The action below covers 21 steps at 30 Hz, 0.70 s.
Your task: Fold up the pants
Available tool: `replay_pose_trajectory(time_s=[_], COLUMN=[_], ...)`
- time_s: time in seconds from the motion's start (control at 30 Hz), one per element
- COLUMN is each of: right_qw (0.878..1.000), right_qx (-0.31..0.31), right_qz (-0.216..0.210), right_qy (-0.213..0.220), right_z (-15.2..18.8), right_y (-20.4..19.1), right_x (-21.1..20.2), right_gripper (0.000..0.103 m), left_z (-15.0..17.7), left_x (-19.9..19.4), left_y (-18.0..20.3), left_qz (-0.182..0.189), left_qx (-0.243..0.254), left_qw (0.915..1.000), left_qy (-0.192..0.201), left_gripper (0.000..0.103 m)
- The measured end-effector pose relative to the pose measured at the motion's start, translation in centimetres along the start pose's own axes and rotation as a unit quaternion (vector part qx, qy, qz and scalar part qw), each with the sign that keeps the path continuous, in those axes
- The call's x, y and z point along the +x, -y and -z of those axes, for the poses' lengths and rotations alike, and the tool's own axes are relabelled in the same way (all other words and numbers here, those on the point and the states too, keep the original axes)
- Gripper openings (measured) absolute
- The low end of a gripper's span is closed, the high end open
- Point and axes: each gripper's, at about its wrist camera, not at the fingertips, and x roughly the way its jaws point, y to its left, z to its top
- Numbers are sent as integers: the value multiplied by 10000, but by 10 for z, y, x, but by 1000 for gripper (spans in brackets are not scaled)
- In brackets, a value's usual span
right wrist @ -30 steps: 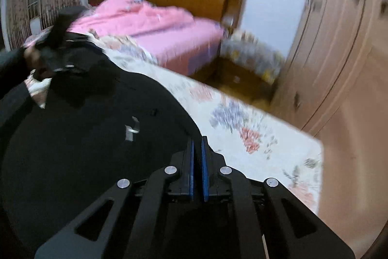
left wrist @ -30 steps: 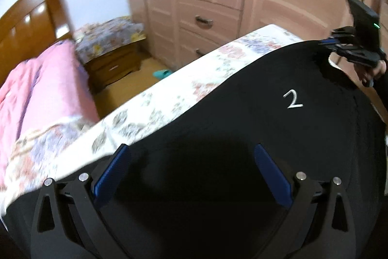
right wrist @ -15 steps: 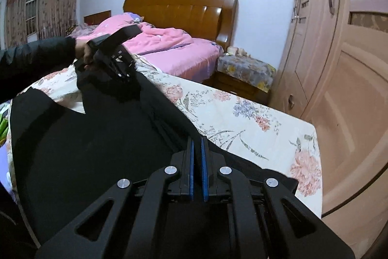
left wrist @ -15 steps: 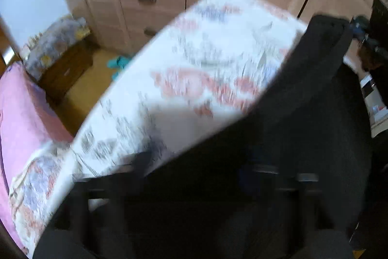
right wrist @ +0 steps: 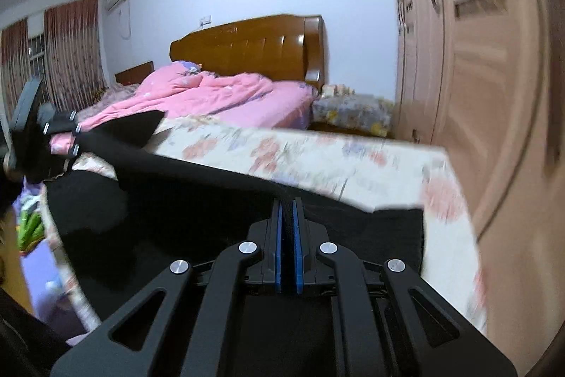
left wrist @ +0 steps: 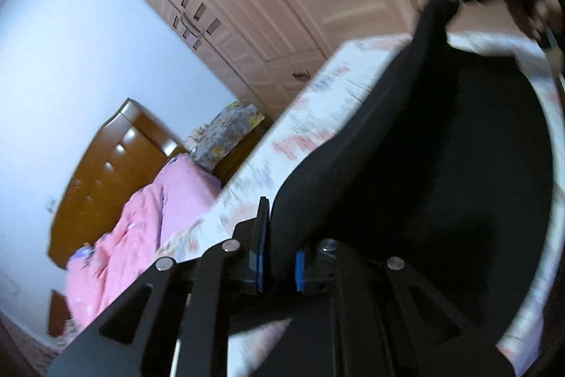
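Pants [left wrist: 423, 165], black, soft, limp; hung slack btwn both claws over floral bed [right wrist: 317, 158], lower centre of both frames. Left claw [left wrist: 279, 257] clenched on one edge; right claw [right wrist: 289, 246] clenched on other. Light, sags w/o support; best gripped at hem/waist corners, kept taut.

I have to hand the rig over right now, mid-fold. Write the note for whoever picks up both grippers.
Left gripper: shut on the edge of the black pants.
Right gripper: shut on the same edge further along.
The held edge is lifted and stretched between the two; the rest of the pants lies on the floral sheet.
Done: both grips taken, edge raised.
Left: carry the edge over, lay it down, release, smooth. No finished fold shows yet.
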Motion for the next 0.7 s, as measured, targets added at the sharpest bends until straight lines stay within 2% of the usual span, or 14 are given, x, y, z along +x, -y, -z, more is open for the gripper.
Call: replay_pose_trajectory(time_s=[0.1, 0.17, 0.23, 0.27, 0.3, 0.33, 0.4, 0.43, 0.47, 0.53, 0.57, 0.63, 0.7], right_qw=[9978, 9937, 9927, 9928, 9930, 9934, 9941, 9935, 9917, 9864, 9834, 9747, 9640], right_qx=[436, 775, 887, 944, 986, 1022, 1073, 1128, 1269, 1620, 1778, 2166, 2539], right_qz=[-136, -182, -63, -8, -6, 12, -12, -57, -80, -155, -191, -287, -474], right_qy=[-488, -794, -814, -741, -647, -524, -172, -164, -173, -252, -320, -482, -634], right_z=[44, 74, 85, 91, 94, 96, 100, 101, 101, 99, 102, 106, 112], right_y=[-1, -2, -9, -14, -17, -18, -19, -18, -14, -2, 2, 8, 11], right_x=[2, 2, -10, -24, -34, -45, -70, -72, -74, -66, -62, -49, -32], right_gripper=[18, 23, 30, 48, 65, 94, 95, 92, 87, 77, 72, 68, 65], left_z=[31, 55, 72, 78, 80, 84, 94, 101, 105, 120, 127, 136, 147], left_x=[-5, 1, 3, -3, -10, -25, -53, -65, -69, -72, -73, -66, -66], left_y=[57, 85, 100, 101, 98, 93, 81, 75, 71, 64, 63, 63, 61], left_qz=[181, 414, 287, 233, 269, 352, 441, 535, 650, 759, 730, 655, 657], left_qx=[-262, -751, -1248, -1584, -1964, -2504, -3406, -3901, -4189, -4631, -4773, -5107, -5412], left_qw=[9986, 9937, 9881, 9838, 9777, 9664, 9392, 9191, 9055, 8830, 8757, 8568, 8379], left_qy=[-431, -718, -857, -805, -690, -459, -27, 148, 201, 68, -76, -279, -264], left_gripper=[14, 18, 28, 35, 56, 78, 99, 100, 100, 100, 100, 100, 100])
